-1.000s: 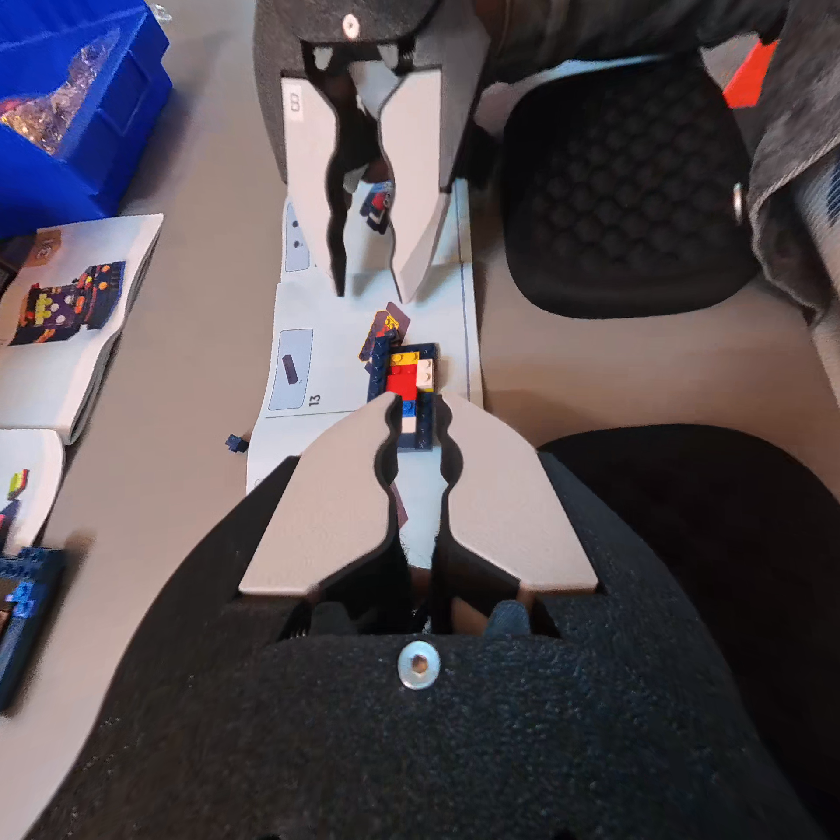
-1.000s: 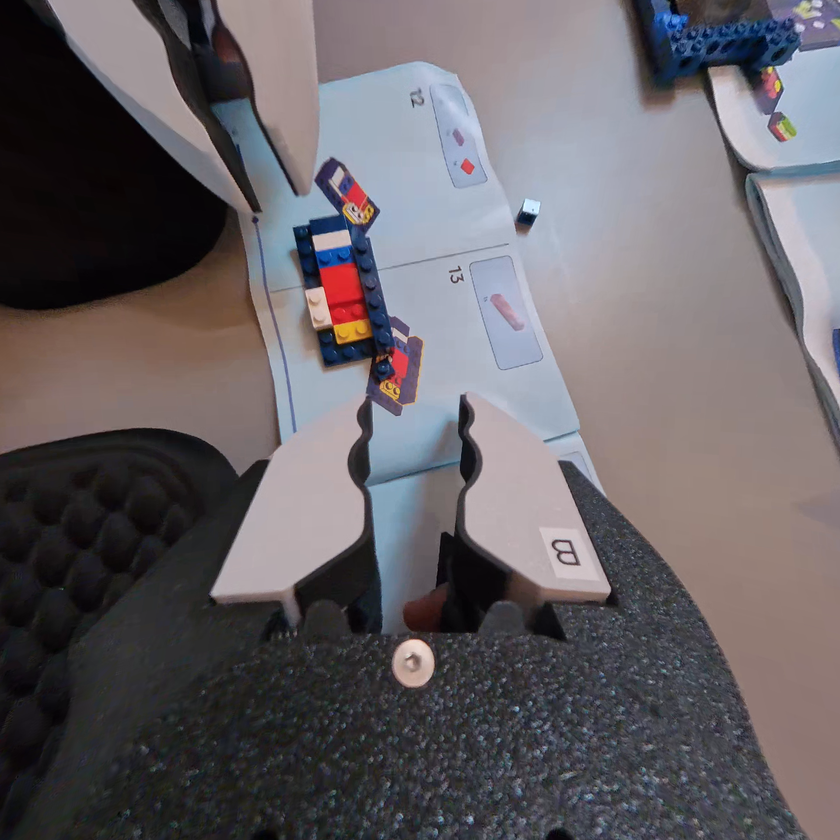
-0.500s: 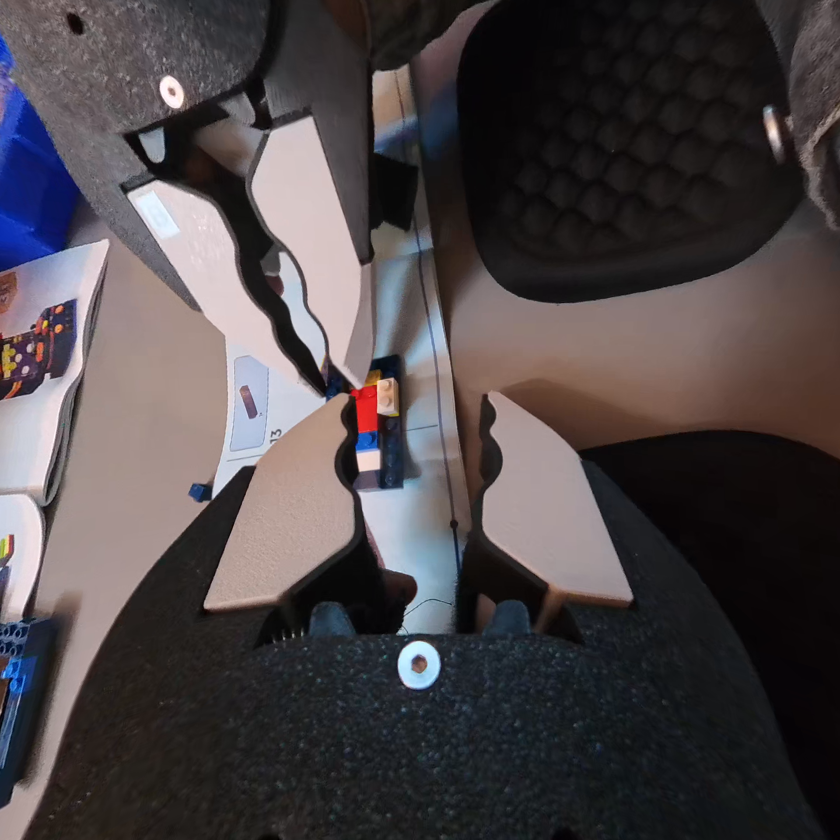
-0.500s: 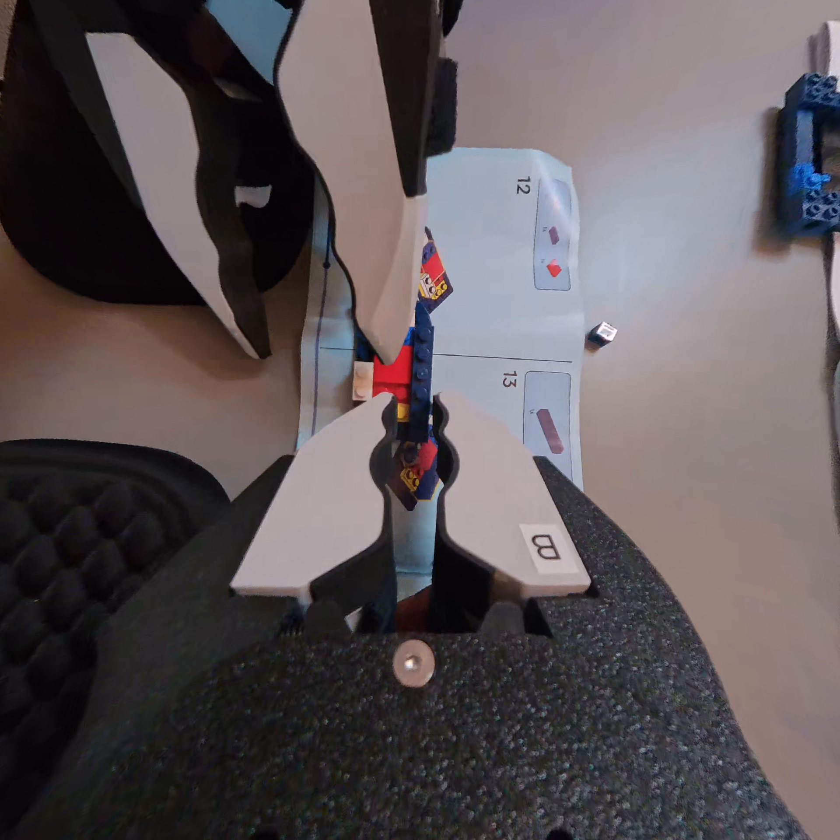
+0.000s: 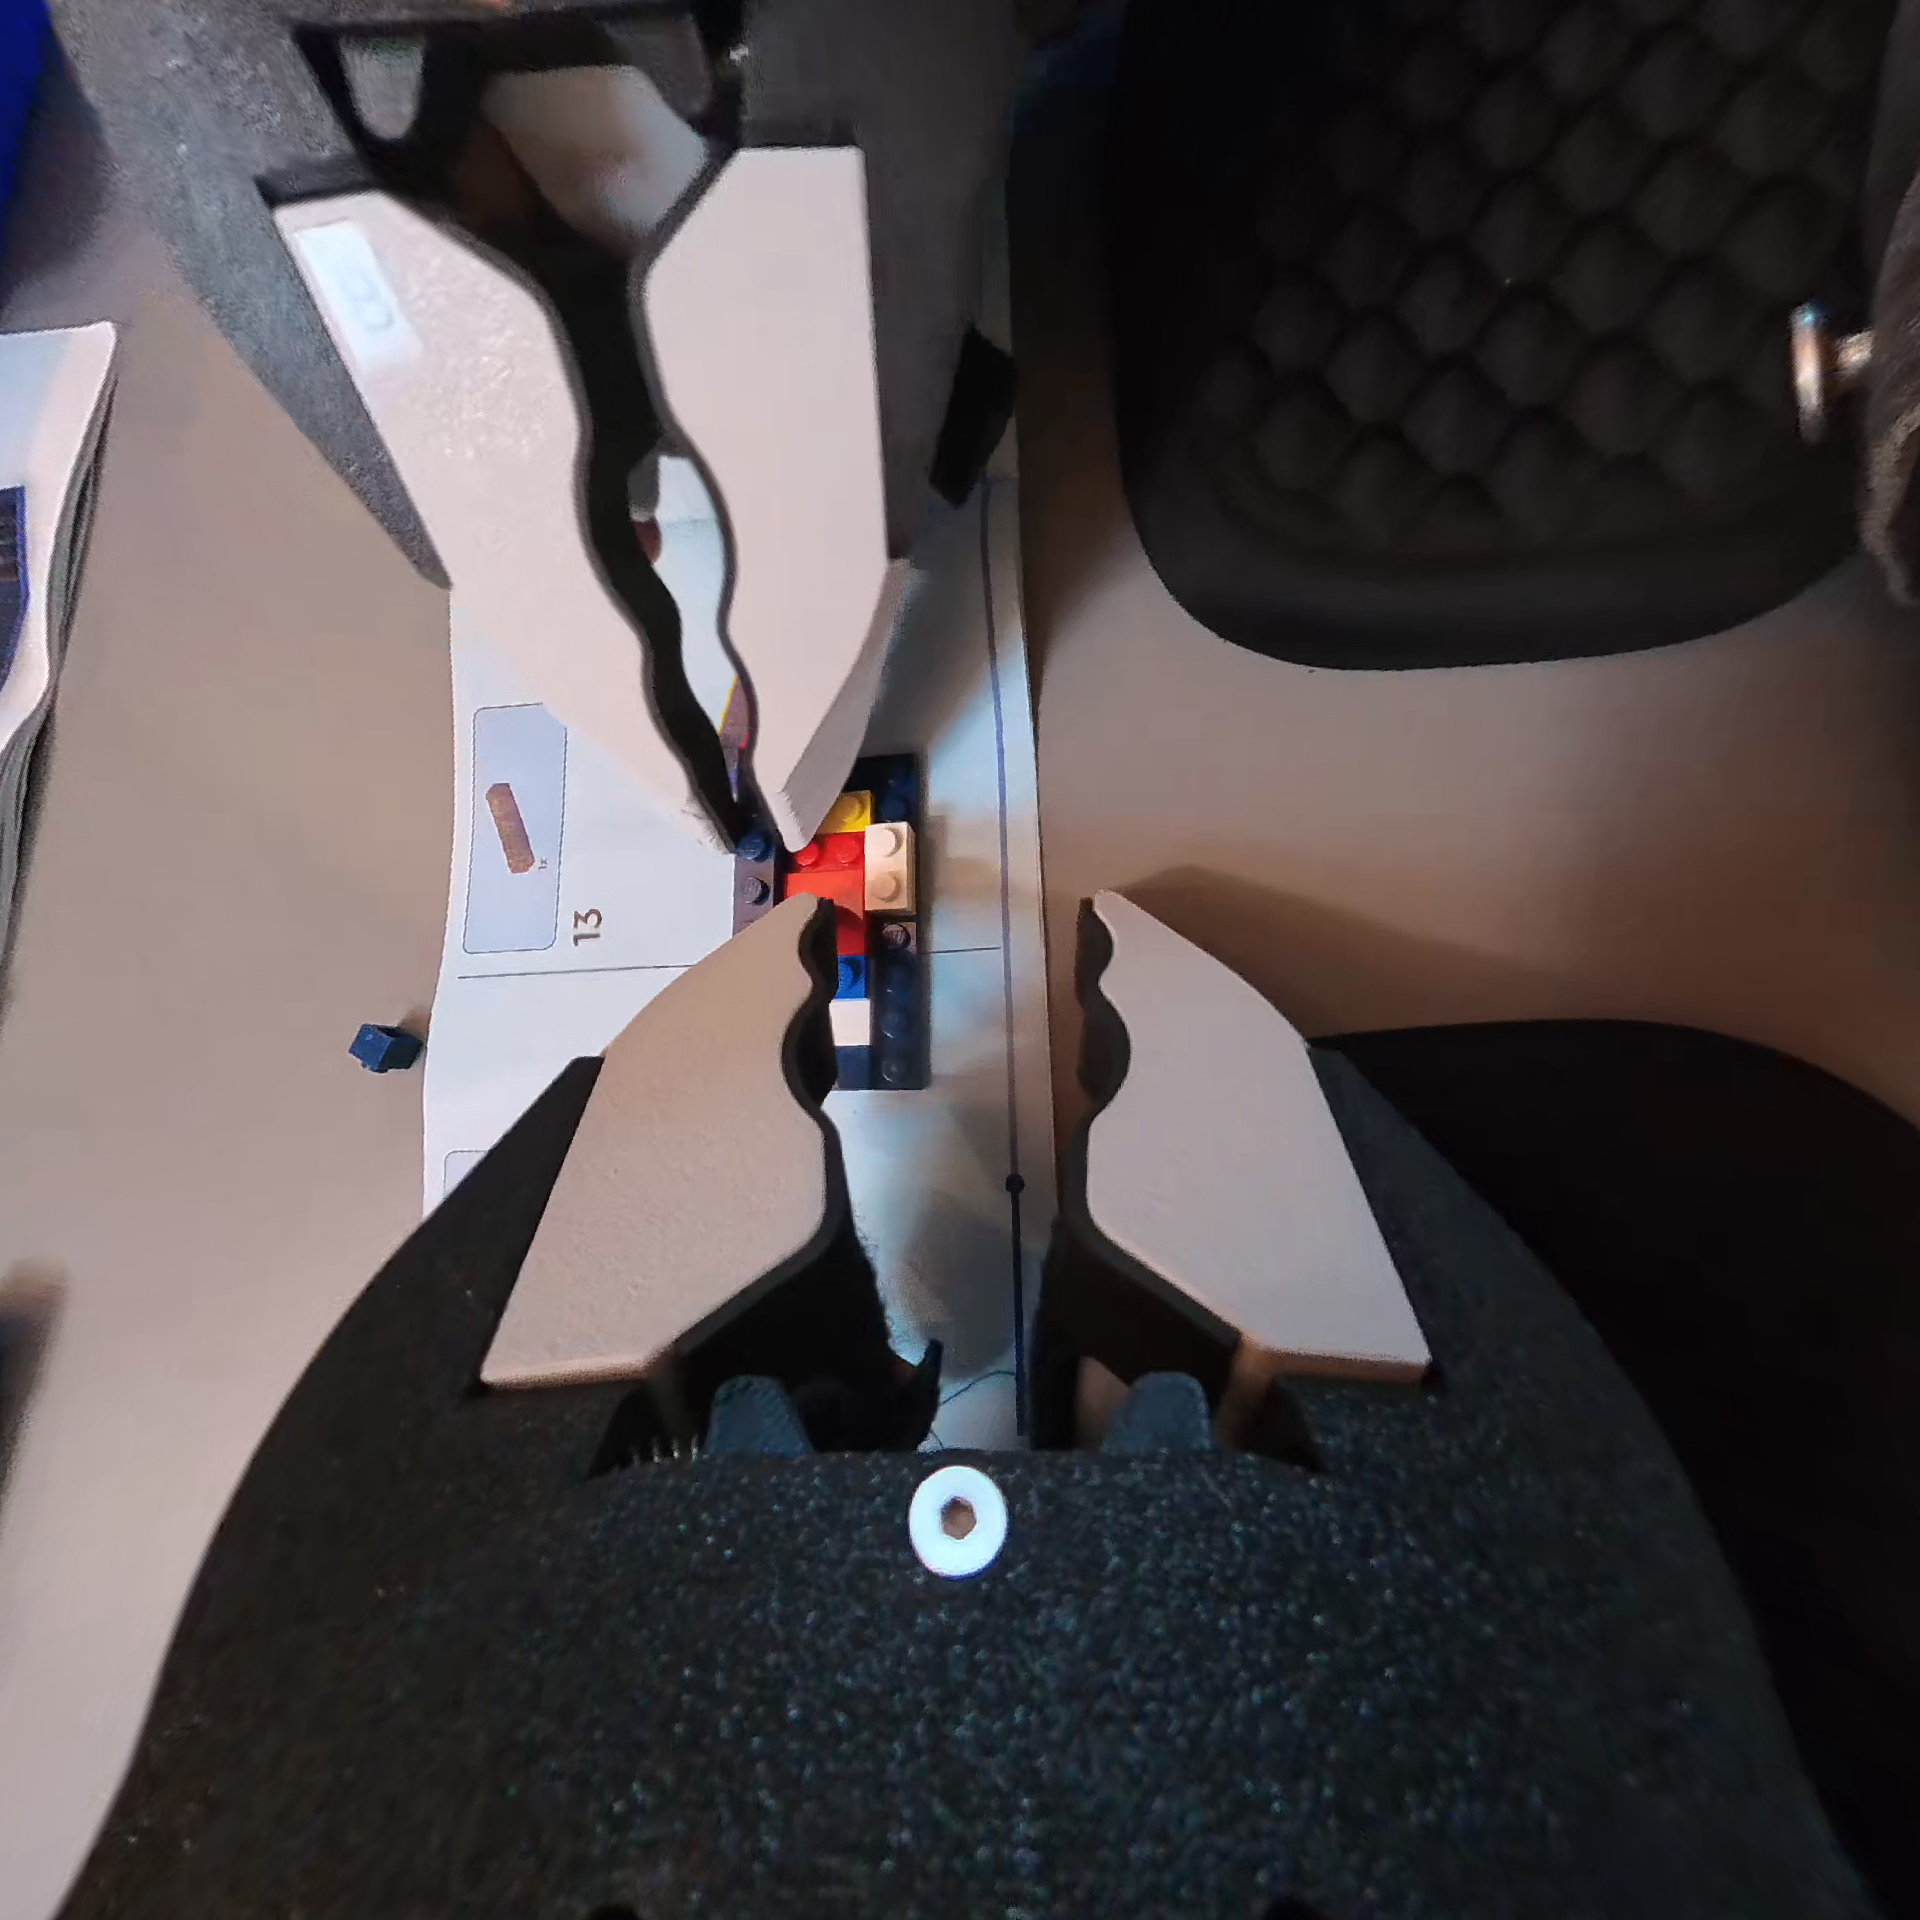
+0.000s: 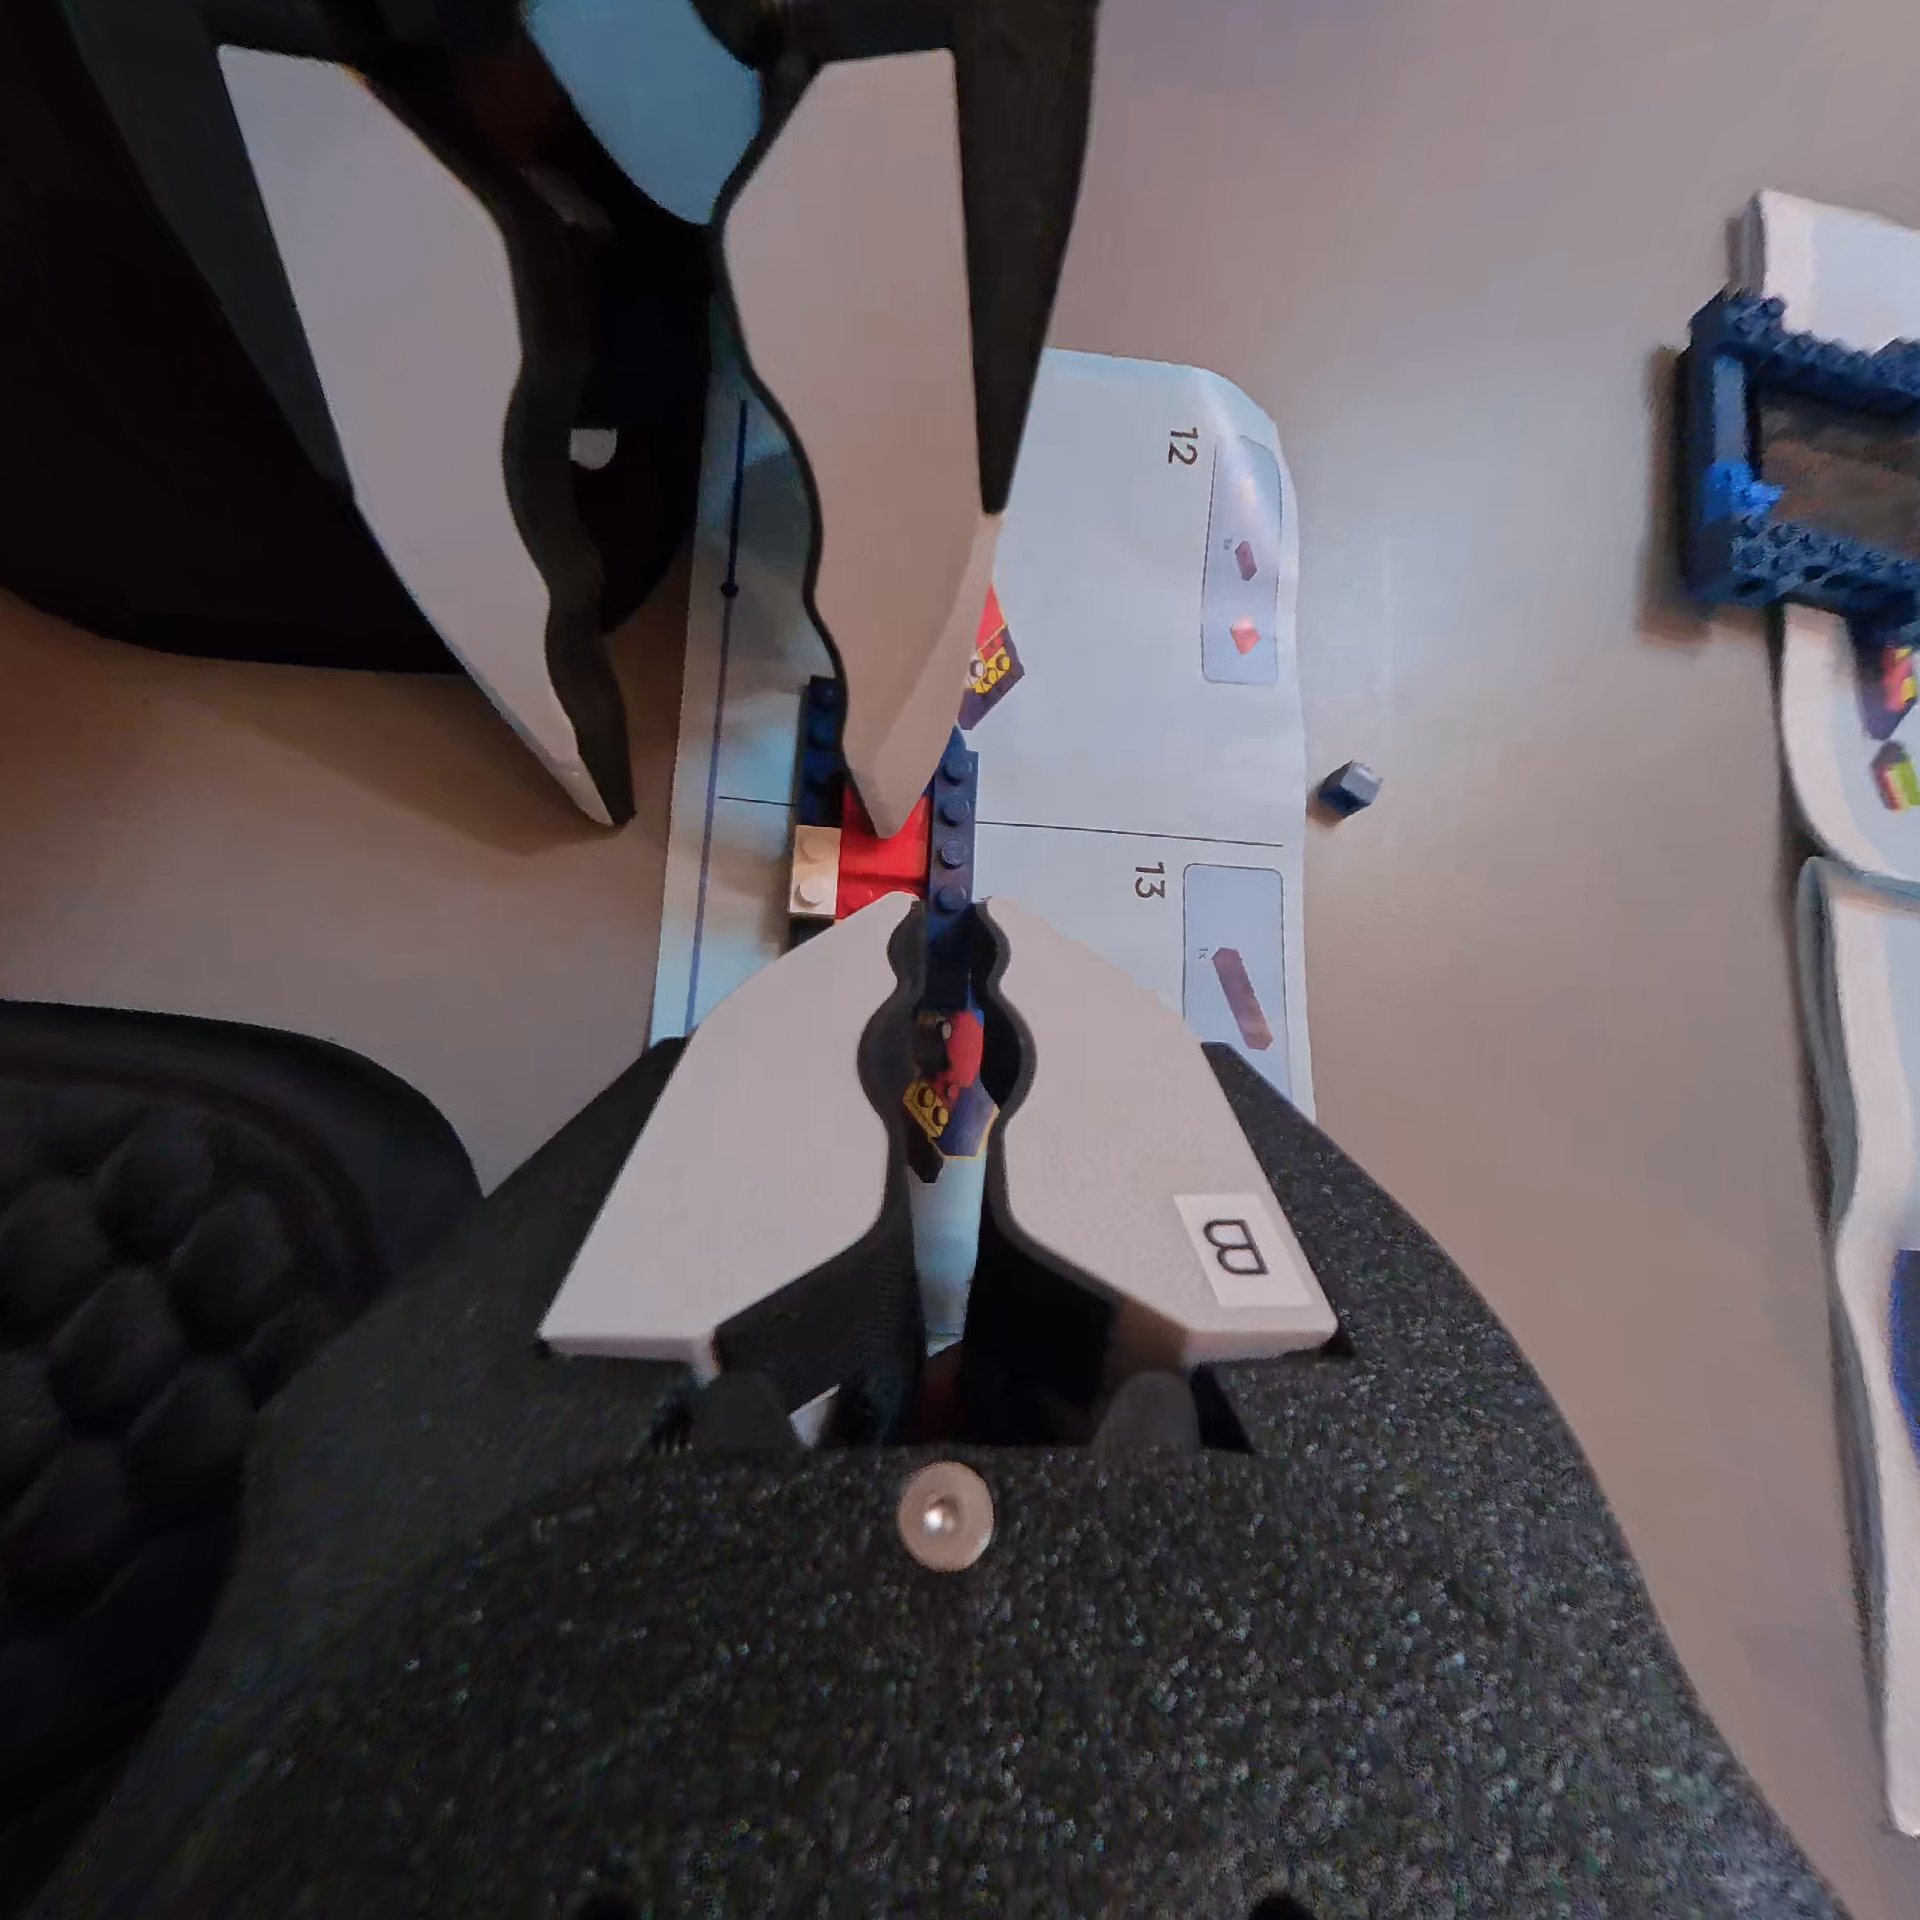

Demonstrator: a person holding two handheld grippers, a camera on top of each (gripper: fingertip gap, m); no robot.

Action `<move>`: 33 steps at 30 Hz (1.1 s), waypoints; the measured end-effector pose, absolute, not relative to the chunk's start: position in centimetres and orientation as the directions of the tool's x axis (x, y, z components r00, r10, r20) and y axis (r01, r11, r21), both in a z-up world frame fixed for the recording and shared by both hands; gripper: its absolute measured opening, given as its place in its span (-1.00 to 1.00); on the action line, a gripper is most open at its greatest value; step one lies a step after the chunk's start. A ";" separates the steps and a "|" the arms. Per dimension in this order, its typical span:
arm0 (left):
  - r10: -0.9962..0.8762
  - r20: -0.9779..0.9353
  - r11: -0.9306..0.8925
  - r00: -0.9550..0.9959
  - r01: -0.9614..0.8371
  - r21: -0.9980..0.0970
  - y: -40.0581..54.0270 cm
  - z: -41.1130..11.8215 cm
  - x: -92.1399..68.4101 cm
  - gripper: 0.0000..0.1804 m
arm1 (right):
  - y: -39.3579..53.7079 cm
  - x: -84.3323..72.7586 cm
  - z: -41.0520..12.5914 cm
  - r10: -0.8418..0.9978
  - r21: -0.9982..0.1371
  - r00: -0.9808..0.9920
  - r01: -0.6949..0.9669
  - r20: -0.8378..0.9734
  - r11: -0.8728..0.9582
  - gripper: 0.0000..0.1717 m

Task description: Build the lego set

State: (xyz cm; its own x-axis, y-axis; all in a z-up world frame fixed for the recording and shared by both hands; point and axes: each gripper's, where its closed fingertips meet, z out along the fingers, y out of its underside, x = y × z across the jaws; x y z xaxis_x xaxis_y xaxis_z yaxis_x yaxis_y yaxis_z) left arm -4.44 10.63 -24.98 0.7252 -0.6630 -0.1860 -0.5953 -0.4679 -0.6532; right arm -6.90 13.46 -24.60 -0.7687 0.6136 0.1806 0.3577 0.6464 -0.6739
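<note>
Hard plastic, light and stiff but apt to split at its stud joints: that is my read of the brick build (image 5: 868,914), best pinched across its long navy edges rather than by any single top brick. It lies flat on the pale instruction sheet (image 5: 582,1039), a navy plate carrying white, blue, red, yellow and cream bricks. The left gripper (image 5: 951,914) stands wide apart over the build, one fingertip (image 6: 883,800) down on the red brick, while farther along the sheet the right gripper (image 6: 951,914) is clamped on the build's navy edge strip (image 6: 954,831).
</note>
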 end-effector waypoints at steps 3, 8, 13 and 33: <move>-0.654 -0.194 -0.464 0.731 -0.590 -0.660 10.8 -25.0 -4.6 -0.55 | 13.5 -6.9 -24.5 0.590 -0.656 -0.761 0.303 0.270 0.691 -0.91; -0.651 -0.197 -0.464 0.733 -0.589 -0.662 10.9 -25.0 -4.4 -0.59 | 13.5 -6.9 -24.6 0.700 -0.712 -0.714 0.507 -0.030 0.486 -0.92; -0.656 -0.203 -0.466 0.726 -0.603 -0.648 10.9 -25.0 -4.4 -0.61 | 13.5 -6.9 -24.6 0.701 -0.695 -0.631 0.667 -0.333 0.270 -0.92; -0.640 -0.215 -0.441 0.738 -0.582 -0.683 11.0 -24.9 -4.3 -0.61 | 14.6 -7.9 -20.3 0.643 -0.744 -0.598 0.665 -0.479 0.063 -0.92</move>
State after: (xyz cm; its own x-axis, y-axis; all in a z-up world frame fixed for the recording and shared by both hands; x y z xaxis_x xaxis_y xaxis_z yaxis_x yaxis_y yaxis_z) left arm -4.28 11.00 -24.94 0.7376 -0.6401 -0.2150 -0.5820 -0.4412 -0.6831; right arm -7.86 14.58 -20.25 -0.5975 0.6430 -0.4790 0.6647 0.0632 -0.7444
